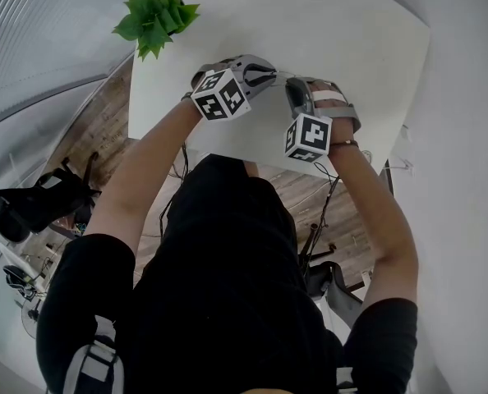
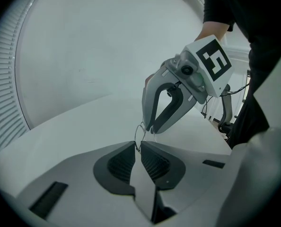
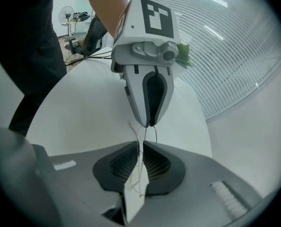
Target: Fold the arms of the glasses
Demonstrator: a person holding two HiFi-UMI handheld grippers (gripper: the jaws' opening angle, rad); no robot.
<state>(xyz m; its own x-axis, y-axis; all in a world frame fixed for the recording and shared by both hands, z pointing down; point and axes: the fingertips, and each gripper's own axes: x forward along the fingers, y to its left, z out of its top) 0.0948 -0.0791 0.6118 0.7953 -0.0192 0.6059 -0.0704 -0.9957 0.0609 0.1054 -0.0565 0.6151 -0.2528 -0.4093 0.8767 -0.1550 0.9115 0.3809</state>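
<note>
– White tabletop [image 1: 351, 39] is spread below, with a green plant [image 1: 155, 16] at its far corner. Where are the glasses held?
– Over the tabletop, between the two tools. The left gripper [image 2: 137, 148] is closed to a thin slit, its fingers [image 2: 155, 163] pinched on the wire glasses [image 2: 140, 132]. The right gripper [image 3: 141, 148] is likewise nearly shut, with a thin wire arm caught between its fingers [image 3: 155, 167].
– What could be spoiled from here?
– The frame could be bent, or a hinge strained, if the arm is swung against its joint or the two grips are twisted apart. So fine a wire could also be let slip from the pads and dropped.
– Is any writing to be read?
– None. Only black-and-white square markers [image 1: 220, 95] are shown on the cubes.
</note>
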